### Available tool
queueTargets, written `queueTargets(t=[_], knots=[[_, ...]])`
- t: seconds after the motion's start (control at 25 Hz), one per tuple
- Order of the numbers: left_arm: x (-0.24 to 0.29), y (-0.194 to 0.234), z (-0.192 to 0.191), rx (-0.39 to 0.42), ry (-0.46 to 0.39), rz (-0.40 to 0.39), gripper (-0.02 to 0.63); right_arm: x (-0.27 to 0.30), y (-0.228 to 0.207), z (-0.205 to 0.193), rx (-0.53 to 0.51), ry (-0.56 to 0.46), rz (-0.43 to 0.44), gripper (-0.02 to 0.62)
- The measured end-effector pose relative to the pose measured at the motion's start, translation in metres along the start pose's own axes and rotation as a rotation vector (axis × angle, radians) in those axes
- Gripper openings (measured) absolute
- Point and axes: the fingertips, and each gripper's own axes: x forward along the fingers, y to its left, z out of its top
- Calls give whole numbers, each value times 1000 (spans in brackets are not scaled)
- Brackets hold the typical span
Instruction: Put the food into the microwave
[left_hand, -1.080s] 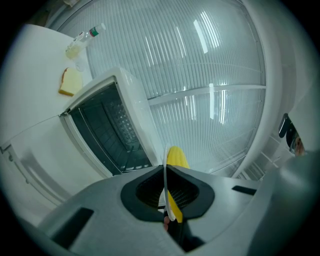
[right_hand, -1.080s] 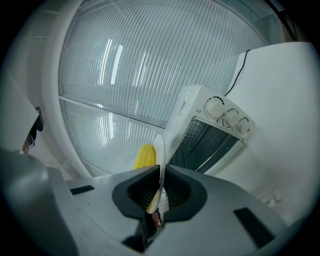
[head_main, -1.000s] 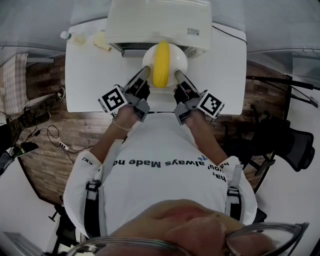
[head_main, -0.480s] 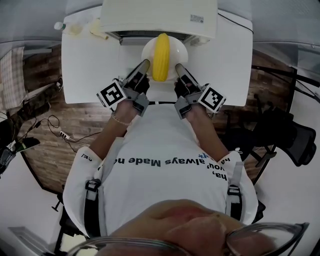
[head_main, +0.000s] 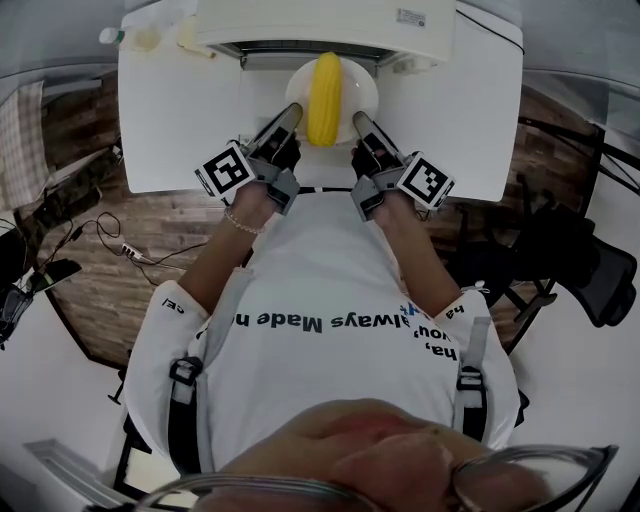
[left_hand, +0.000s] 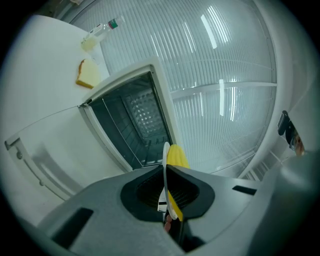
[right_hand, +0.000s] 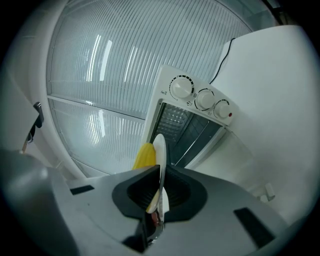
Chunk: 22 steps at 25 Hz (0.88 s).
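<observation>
1. The long yellow piece of food (head_main: 325, 85) lies on a round white plate (head_main: 355, 100) at the upper centre of the head view. Its long axis runs straight up the frame, and its far end points into the open white microwave oven (head_main: 330, 22).
2. The left gripper (head_main: 289, 112) is clenched on the plate's left rim and the right gripper (head_main: 360, 122) on its right rim. Each gripper view shows the rim edge-on between the jaws.
3. The plate sits at the oven's mouth, over the white table (head_main: 180, 130).
4. At the table's upper left stand a clear plastic bottle (head_main: 125, 36) and a yellow slice of bread (head_main: 192, 35).
5. A wood-plank floor (head_main: 95, 250) surrounds the table, with a black office chair (head_main: 585, 275) at right.
</observation>
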Motion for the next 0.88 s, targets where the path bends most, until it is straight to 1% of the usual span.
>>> queueTargets(t=[0.28,0.56,0.88], knots=[[9,34,12,31,15,22,18,25,-23,-2,-16,15,-18,26],[35,74,28,11,35,49,18,58,-57,8,-5,26,-55,26],[43,99,28,8,47,76,18,69,-78,7,-16,38,-80,26]])
